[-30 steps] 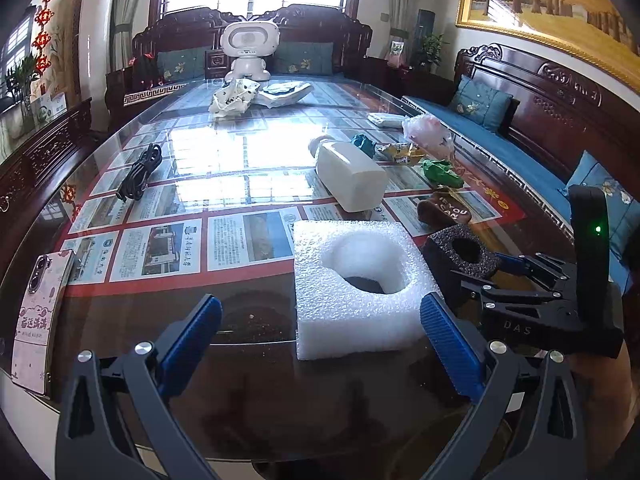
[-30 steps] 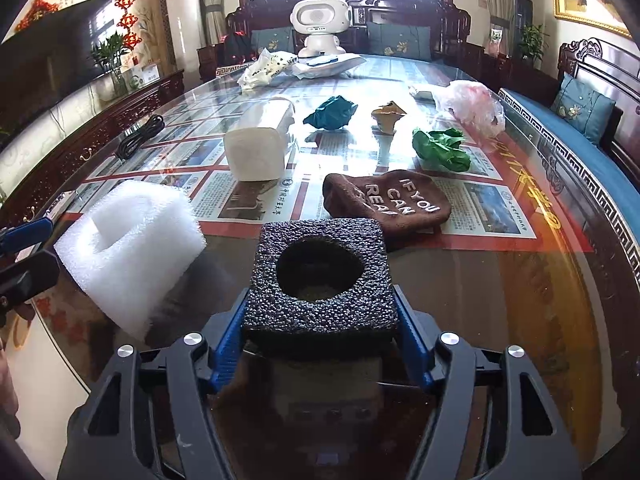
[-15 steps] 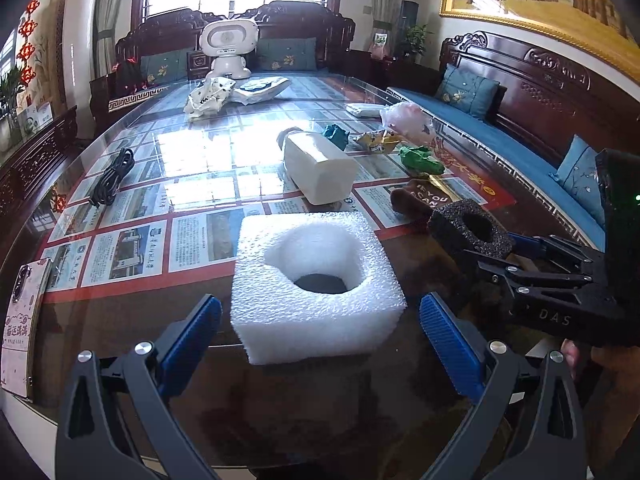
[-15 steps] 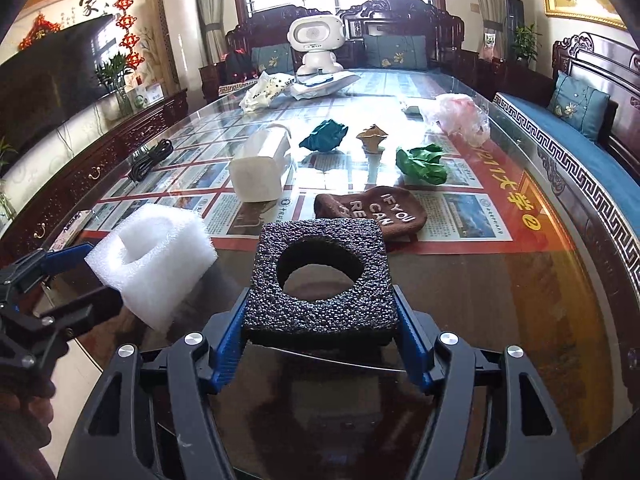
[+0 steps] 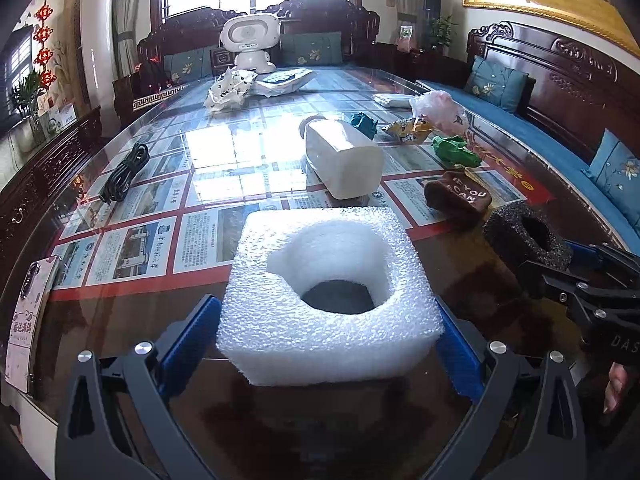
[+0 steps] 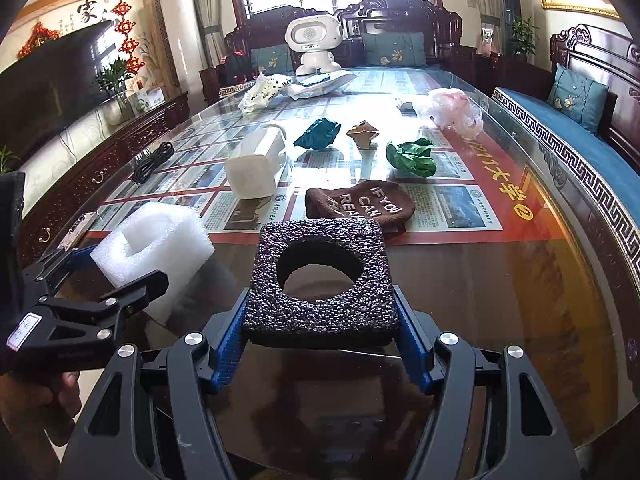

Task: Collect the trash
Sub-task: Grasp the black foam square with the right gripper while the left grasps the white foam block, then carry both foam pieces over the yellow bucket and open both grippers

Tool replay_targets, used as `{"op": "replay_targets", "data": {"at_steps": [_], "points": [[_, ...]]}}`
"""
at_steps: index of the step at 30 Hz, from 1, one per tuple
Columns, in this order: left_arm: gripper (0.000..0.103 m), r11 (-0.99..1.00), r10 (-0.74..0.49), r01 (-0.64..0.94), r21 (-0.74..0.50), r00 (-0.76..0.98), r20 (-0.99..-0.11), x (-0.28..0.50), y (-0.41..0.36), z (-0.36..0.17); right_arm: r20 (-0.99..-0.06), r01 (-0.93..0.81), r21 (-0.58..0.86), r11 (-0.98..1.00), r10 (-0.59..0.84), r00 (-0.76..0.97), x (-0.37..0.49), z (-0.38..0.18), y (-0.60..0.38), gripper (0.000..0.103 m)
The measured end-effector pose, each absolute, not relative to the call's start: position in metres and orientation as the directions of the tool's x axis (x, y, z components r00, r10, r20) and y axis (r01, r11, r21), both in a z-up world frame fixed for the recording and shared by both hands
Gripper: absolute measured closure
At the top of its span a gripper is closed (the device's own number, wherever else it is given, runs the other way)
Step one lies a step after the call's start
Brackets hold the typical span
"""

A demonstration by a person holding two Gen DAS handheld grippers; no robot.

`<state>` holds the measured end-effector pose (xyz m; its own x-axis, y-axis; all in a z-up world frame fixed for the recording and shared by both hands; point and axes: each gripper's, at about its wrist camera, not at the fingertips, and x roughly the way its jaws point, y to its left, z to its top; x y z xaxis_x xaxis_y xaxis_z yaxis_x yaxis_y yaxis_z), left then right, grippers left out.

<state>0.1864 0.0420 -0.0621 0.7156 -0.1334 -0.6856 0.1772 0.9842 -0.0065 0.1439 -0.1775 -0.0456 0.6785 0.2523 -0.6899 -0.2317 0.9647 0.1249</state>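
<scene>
My left gripper (image 5: 328, 340) has its blue pads against both sides of a white foam block (image 5: 332, 292) with a round hole, held at the table's near edge. My right gripper (image 6: 320, 332) is shut on a black foam block (image 6: 320, 276) with a round hole and holds it above the glass. The white foam also shows at the left in the right wrist view (image 6: 156, 248). The black foam shows at the right in the left wrist view (image 5: 524, 240).
On the glass table (image 6: 500, 280) lie a brown cloth (image 6: 360, 204), a white jug (image 6: 256, 164), green crumpled paper (image 6: 412, 156), a teal wad (image 6: 318, 132), a plastic bag (image 6: 452, 108), a black cable (image 5: 124, 172) and a phone (image 5: 28, 320). A toy robot (image 6: 314, 42) stands far back.
My left gripper has moved forward around the white foam and closed on its sides. My right gripper has lifted the black foam a little higher.
</scene>
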Motion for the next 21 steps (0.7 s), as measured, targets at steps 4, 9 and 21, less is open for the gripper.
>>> {"op": "replay_targets", "data": {"at_steps": [4, 9, 21], "points": [[0.020, 0.983, -0.153, 0.180, -0.033, 0.706, -0.691, 0.190, 0.044, -0.063, -0.691, -0.229, 0.124, 0.966, 0.250, 0.679, 0.143, -0.046, -0.179, 0.039], [0.020, 0.980, -0.166, 0.196, -0.035, 0.709, -0.685, 0.187, 0.041, -0.061, -0.693, -0.229, 0.117, 0.966, 0.244, 0.678, 0.138, -0.046, -0.180, 0.039], [0.020, 0.968, -0.225, 0.243, -0.064, 0.724, -0.653, 0.154, 0.041, -0.041, -0.672, -0.246, 0.123, 0.962, 0.263, 0.693, 0.112, -0.032, -0.185, 0.039]]}}
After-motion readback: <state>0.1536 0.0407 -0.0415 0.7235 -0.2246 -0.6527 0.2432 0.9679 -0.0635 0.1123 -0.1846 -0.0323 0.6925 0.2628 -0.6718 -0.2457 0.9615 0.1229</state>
